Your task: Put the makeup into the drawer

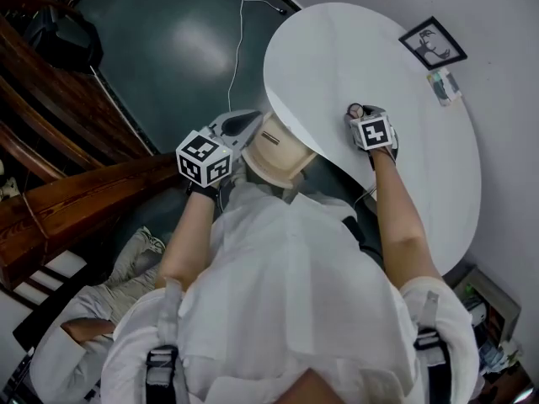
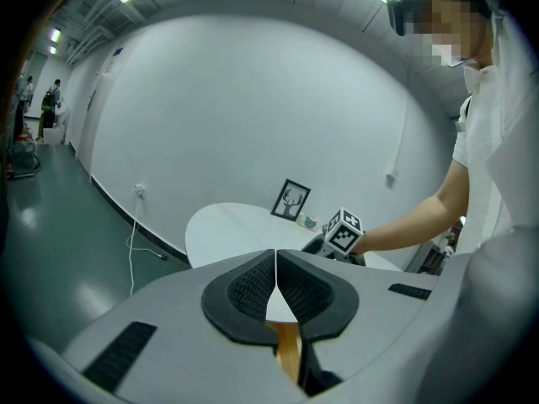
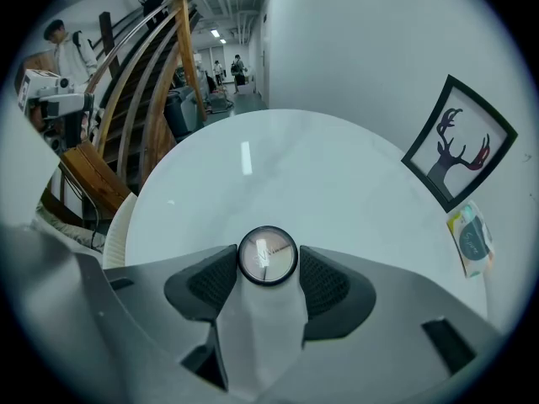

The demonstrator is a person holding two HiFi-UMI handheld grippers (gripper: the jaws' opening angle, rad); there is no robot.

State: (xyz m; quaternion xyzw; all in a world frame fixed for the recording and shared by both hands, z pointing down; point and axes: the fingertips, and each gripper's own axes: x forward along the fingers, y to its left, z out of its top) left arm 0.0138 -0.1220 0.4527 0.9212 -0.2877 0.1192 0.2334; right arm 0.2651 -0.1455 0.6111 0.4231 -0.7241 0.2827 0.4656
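A small round compact (image 1: 355,109) with a black rim and clear lid lies on the white oval table (image 1: 337,49). My right gripper (image 1: 359,116) points steeply down over it. In the right gripper view the compact (image 3: 268,257) sits between the open gripper's (image 3: 268,269) two fingertips, on the table (image 3: 278,167). A cream drawer (image 1: 274,154) stands out from under the table's near edge. My left gripper (image 1: 242,125) is at the drawer's left side. In the left gripper view it (image 2: 275,263) is shut, pads meeting, with a wood-coloured strip showing in the gap below them.
A framed deer picture (image 1: 433,42) leans on the wall at the table's far side, with a small packet (image 1: 444,86) next to it. A cable (image 1: 238,40) hangs to the dark floor. A wooden stair rail (image 1: 76,192) runs at the left. Another person's legs (image 1: 139,255) are nearby.
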